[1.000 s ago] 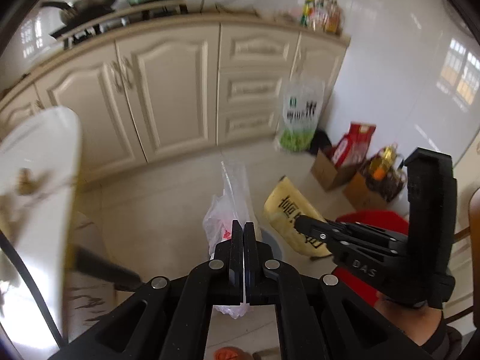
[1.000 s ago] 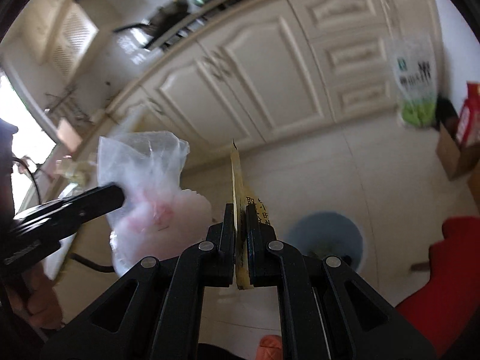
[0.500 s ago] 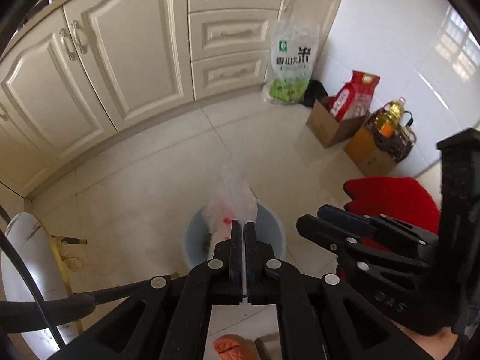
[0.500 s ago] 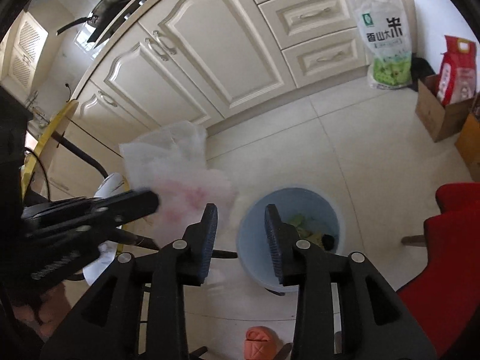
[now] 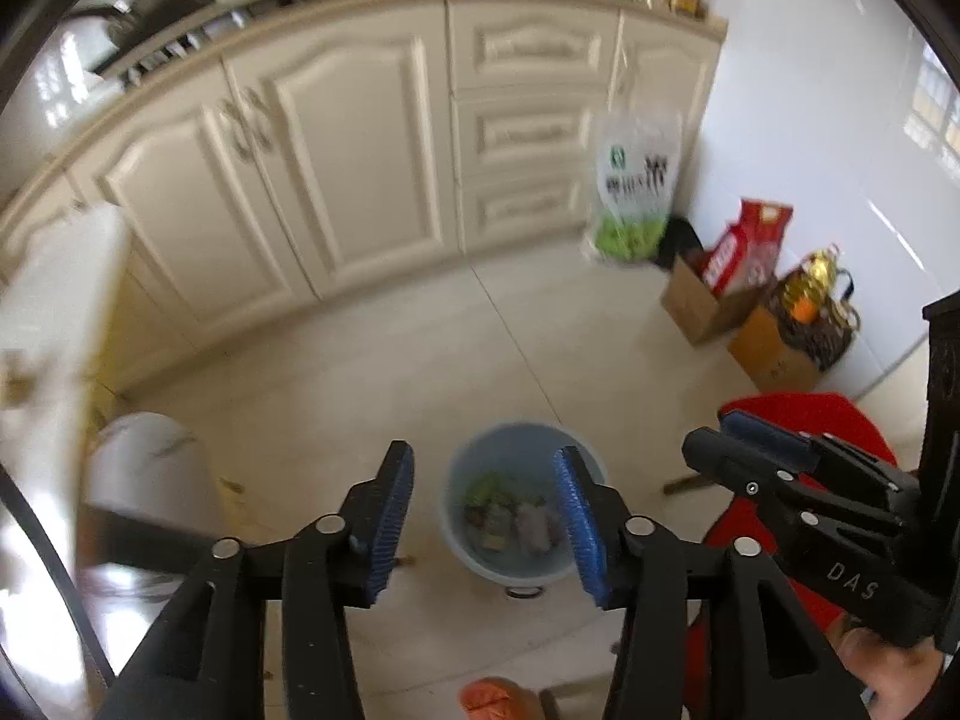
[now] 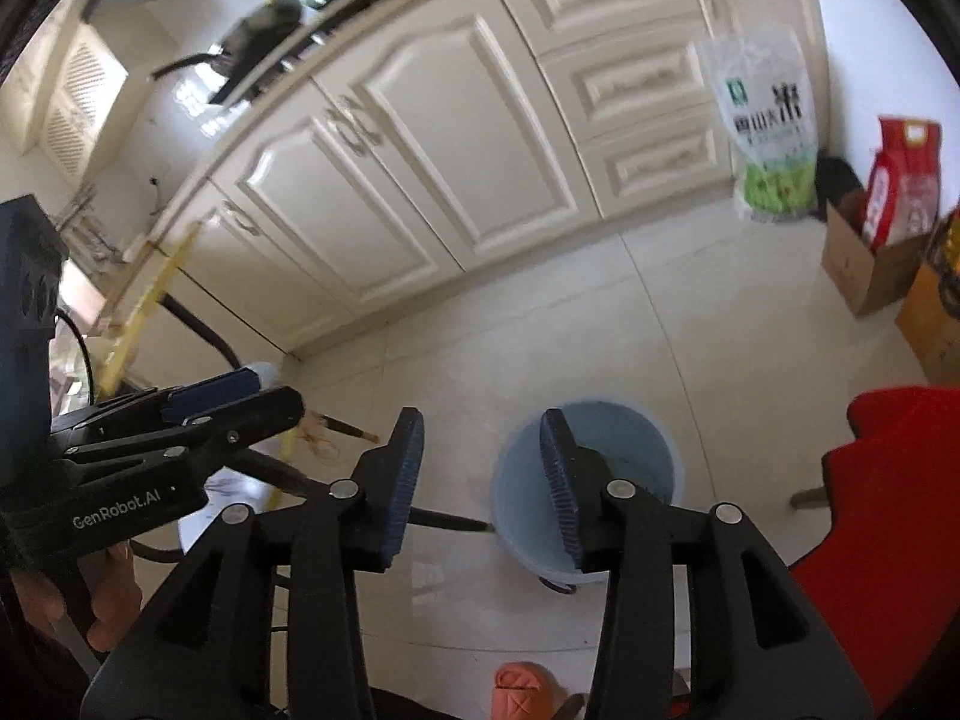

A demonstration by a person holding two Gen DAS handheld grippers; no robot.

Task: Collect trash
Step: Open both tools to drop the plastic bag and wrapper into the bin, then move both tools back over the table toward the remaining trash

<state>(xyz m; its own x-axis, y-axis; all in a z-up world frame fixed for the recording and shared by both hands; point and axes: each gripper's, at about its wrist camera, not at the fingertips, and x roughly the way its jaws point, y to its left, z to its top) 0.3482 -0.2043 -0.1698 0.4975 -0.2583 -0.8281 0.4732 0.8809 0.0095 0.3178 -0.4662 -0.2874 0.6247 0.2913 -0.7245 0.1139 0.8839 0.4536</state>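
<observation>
A light blue trash bin point(image 5: 480, 552) stands on the tiled floor, with several scraps of trash point(image 5: 510, 516) lying in it. My left gripper point(image 5: 483, 525) is open and empty, above the bin. My right gripper point(image 6: 480, 483) is open and empty too, above the bin point(image 6: 624, 450), whose left rim lies between the fingers. The right gripper also shows at the right of the left wrist view point(image 5: 774, 468). The left gripper shows at the left of the right wrist view point(image 6: 228, 405). The trash inside is hidden in the right wrist view.
Cream kitchen cabinets point(image 5: 360, 168) run along the back. A green and white rice bag point(image 5: 633, 186) leans on them. Cardboard boxes point(image 5: 702, 300) with goods stand at the right wall. A red chair point(image 6: 888, 492) is at the right. A white container point(image 5: 144, 468) stands at the left.
The left gripper opened and let go of the clear plastic bag, which is no longer in view. The right gripper opened earlier and dropped its yellow wrapper. Both views tilted up.
</observation>
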